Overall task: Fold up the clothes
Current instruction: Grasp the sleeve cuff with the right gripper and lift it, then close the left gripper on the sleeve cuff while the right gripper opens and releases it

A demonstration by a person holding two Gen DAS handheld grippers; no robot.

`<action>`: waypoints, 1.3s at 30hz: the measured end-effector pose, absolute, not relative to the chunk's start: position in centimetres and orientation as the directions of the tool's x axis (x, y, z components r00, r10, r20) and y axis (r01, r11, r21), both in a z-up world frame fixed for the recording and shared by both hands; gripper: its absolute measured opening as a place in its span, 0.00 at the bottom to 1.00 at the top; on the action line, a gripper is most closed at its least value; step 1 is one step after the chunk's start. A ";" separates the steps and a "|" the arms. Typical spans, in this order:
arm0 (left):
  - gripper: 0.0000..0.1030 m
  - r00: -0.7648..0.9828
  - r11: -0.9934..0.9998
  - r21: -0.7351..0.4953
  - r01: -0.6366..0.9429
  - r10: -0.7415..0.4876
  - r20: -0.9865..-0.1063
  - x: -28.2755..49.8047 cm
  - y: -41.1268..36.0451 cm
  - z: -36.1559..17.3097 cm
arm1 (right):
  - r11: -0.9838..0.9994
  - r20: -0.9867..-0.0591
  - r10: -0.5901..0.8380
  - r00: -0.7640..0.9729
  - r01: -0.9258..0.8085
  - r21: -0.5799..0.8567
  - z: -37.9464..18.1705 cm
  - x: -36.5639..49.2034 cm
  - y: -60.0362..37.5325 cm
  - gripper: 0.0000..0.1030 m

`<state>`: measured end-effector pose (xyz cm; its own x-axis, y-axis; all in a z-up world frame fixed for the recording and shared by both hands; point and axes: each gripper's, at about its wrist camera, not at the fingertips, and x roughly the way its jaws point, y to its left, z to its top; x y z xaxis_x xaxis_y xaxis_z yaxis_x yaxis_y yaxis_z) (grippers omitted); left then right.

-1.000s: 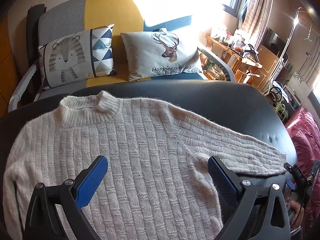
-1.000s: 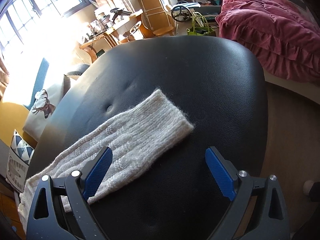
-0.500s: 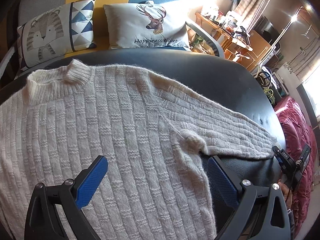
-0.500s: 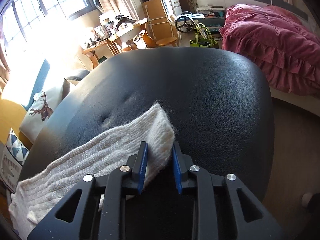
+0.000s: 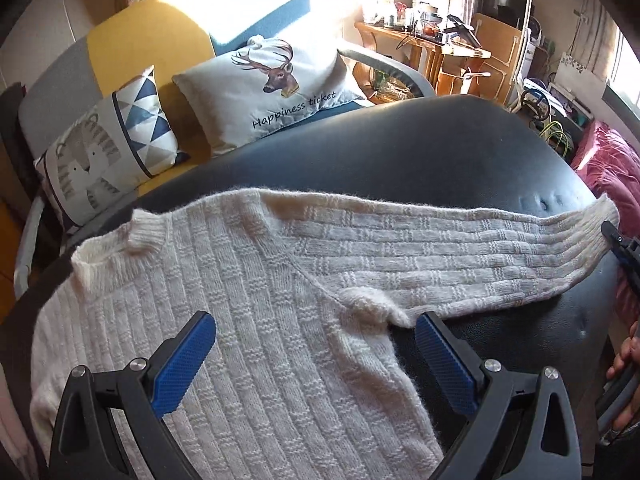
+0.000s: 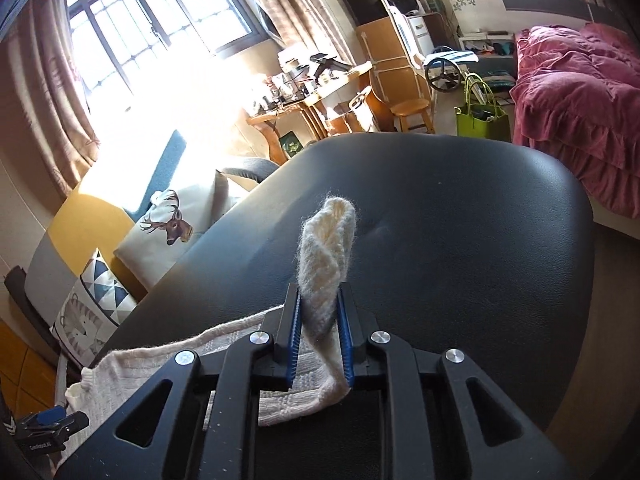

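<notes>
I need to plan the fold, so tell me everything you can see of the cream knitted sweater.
The cream knitted sweater has a fuzzy basket-weave knit with a ribbed collar. It lies flat, collar away from the camera, on the black padded leather surface. One sleeve stretches sideways; its ribbed cuff is pinched and lifted by the right gripper. The left gripper hovers open over the body near the armpit.

- A cream knit sweater lies flat on a black padded surface.
- Its sleeve stretches out to the right edge.
- The left gripper hovers above the sweater, blue fingers wide apart.
- Behind, two cushions rest on a sofa.
</notes>
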<state>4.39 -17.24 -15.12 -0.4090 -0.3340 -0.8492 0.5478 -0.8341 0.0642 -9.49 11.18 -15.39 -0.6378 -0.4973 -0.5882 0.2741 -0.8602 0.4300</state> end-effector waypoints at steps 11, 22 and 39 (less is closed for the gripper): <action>0.99 -0.387 -0.816 0.103 0.568 -0.375 -0.842 4.8 -17.8 -14.8 | -0.851 -0.586 -0.525 -0.617 0.375 0.369 -14.4 -7.4 8.3 0.18; 0.99 -0.388 -0.815 0.093 0.572 -0.368 -0.845 4.7 -17.7 -14.8 | -0.832 -0.578 -0.550 -0.603 0.452 0.321 -13.7 -5.3 6.1 0.18; 1.00 -0.593 -0.639 -0.699 0.320 0.440 -0.674 -3.6 -15.9 -18.9 | -0.789 -0.592 -0.550 -0.588 0.598 0.139 -14.9 0.2 1.8 0.18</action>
